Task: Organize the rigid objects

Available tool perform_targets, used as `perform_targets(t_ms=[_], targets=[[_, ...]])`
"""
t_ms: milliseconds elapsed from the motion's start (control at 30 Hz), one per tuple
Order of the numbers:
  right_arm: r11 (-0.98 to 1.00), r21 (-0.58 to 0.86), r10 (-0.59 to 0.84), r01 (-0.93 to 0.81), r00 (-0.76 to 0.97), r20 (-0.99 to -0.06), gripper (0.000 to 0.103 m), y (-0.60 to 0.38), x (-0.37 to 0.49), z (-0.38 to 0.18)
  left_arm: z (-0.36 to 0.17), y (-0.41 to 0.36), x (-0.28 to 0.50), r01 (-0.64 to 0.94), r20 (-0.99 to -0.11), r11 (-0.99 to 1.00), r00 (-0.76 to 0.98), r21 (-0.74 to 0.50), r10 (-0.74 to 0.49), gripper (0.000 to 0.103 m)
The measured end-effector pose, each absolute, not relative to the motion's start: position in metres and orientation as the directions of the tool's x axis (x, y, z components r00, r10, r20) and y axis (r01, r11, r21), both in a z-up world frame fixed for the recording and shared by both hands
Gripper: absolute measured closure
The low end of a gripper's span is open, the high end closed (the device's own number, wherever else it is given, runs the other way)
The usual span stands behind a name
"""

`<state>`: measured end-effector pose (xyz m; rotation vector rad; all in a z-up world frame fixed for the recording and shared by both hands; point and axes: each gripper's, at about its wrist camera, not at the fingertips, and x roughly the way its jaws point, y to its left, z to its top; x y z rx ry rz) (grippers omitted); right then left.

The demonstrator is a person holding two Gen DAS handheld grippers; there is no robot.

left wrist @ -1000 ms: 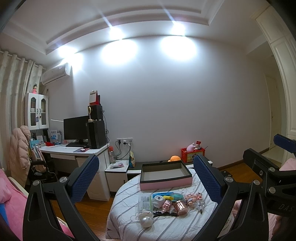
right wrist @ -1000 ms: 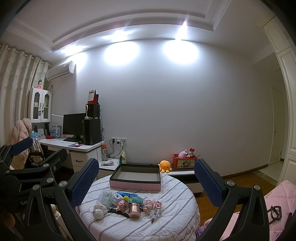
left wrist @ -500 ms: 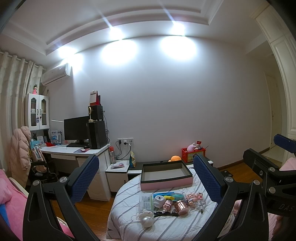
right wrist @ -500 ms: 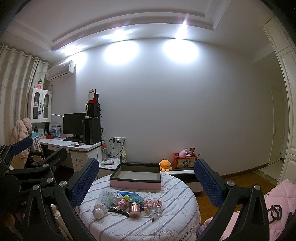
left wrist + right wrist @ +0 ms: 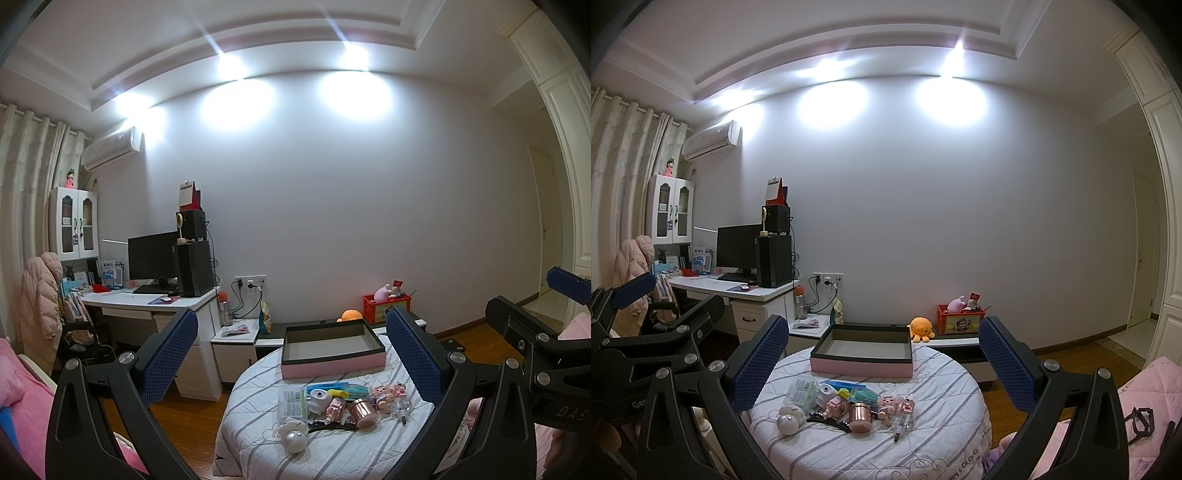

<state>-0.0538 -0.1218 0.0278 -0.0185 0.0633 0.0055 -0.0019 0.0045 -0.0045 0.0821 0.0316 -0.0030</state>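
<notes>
While both claws gape empty, one pink box (image 5: 862, 363) sits among one heap of trinkets (image 5: 846, 404).

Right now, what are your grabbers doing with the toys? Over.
Left tool open, empty. Right tool open, empty. Toys heaped on table, pink box behind them, empty. Nothing in the way.
</notes>
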Motion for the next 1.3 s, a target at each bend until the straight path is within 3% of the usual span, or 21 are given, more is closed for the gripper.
perform_targets(t_ms=[1300], targets=[[1.000,-0.009,-0.002,0.001,0.995,-0.097,0.000,-0.125,-0.045,0.024,-0.005,-0.002,0.005,0.005,-0.049,0.994,0.999,0.109,0.001,0.000]])
